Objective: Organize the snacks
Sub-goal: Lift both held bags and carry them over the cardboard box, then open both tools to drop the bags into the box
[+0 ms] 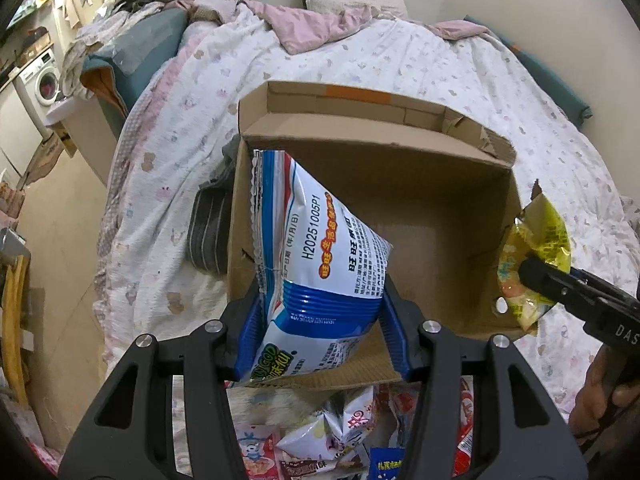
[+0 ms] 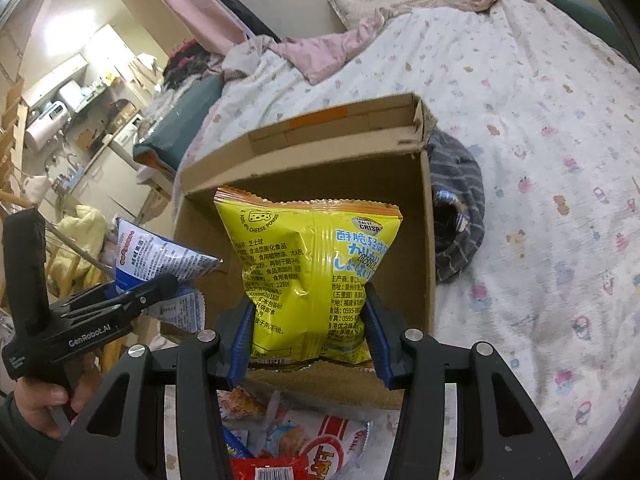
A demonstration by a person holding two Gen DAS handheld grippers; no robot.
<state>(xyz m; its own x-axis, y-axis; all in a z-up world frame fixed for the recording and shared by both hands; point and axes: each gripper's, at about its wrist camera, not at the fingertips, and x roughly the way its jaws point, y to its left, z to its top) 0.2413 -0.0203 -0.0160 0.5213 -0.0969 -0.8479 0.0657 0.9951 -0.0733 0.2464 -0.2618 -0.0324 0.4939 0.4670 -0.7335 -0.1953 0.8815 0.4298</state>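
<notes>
On the bed point(image 1: 460, 64): one open cardboard box point(image 1: 400, 208), nothing visible inside. Left gripper point(image 1: 320, 320), fingers clamped on one blue-and-white snack bag point(image 1: 320, 256) over the box's near left corner. Right gripper point(image 2: 308, 332), clamped on one yellow snack bag point(image 2: 308, 264) at the box's near right edge. One striped grey garment point(image 2: 456, 208) just beside the box. Several loose snack packets point(image 1: 336, 440) heaped near the front flap.
</notes>
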